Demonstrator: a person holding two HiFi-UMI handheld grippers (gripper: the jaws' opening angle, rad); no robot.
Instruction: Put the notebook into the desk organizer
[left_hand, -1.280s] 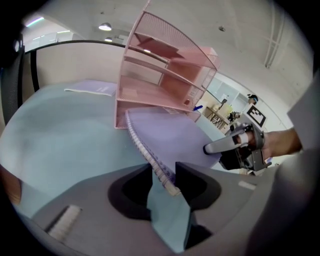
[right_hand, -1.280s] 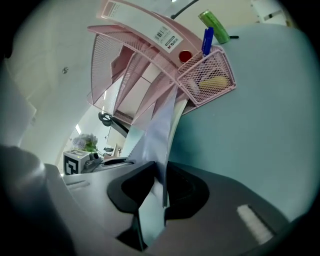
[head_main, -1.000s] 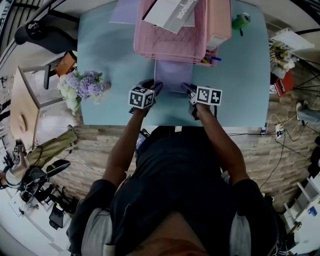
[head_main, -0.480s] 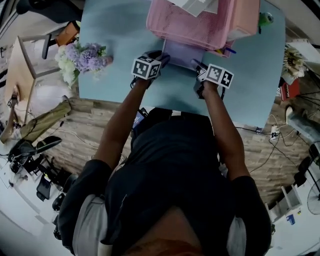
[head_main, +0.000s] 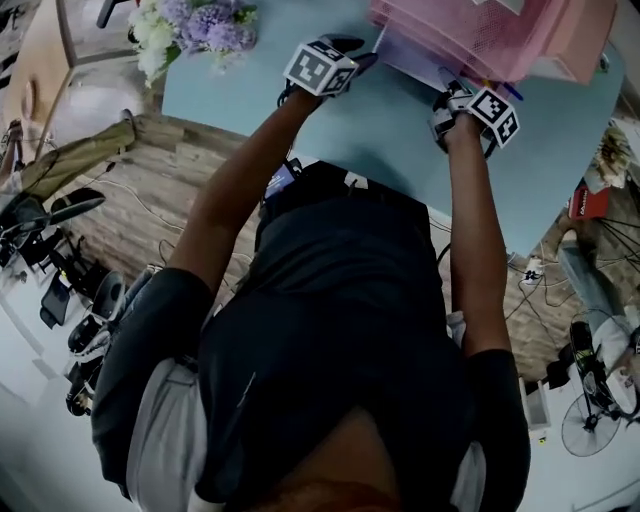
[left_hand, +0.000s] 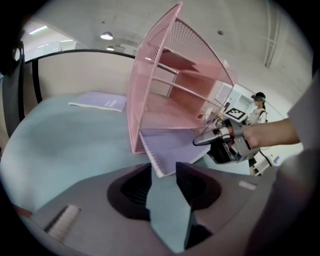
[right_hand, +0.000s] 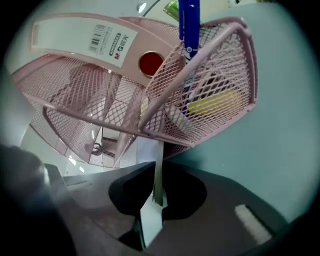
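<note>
If the lilac spiral notebook (left_hand: 172, 147), now half inside the lowest tier, catches on the wire, the pink mesh desk organizer (left_hand: 165, 90) may slide or tip on the teal worktop (head_main: 400, 140). The right gripper (right_hand: 159, 170) has just closed and pinches the notebook's edge. The left gripper (left_hand: 164, 166) stands slightly apart at its corner. A labelled file box (right_hand: 85, 37) lies in the organizer, and its side cup holds a blue pen (right_hand: 189, 25).

Dim, fisheye-warped, dark vignetted edges
</note>
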